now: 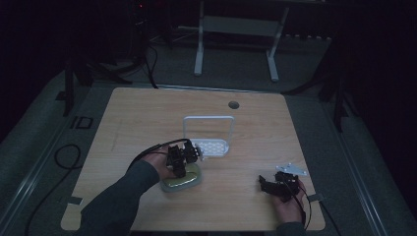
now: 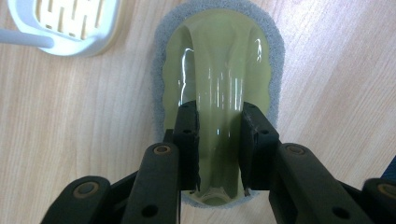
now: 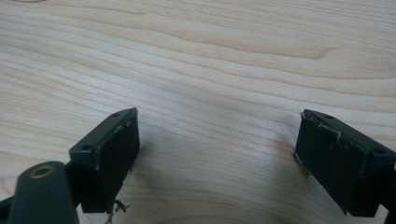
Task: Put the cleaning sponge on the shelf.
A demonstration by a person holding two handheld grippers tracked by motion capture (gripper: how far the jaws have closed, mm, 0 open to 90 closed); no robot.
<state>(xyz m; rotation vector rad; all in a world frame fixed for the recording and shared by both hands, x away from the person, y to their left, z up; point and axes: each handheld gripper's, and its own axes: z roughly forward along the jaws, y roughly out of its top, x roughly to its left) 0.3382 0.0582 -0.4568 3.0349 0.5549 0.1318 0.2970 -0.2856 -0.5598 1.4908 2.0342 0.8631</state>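
Near the table's centre, the yellow-green grey-rimmed scrubbing sponge (image 2: 219,70) is clamped by the left gripper (image 2: 218,140); the right gripper (image 3: 217,154) is held released.

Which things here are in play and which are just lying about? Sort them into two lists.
In play:
- scrubber, green handle on a grey pad, jaws of the left gripper closed on its handle
- white rack, right beside it

Lying about:
- right gripper, open above bare table
- white frame on the floor beyond
- cable on the floor
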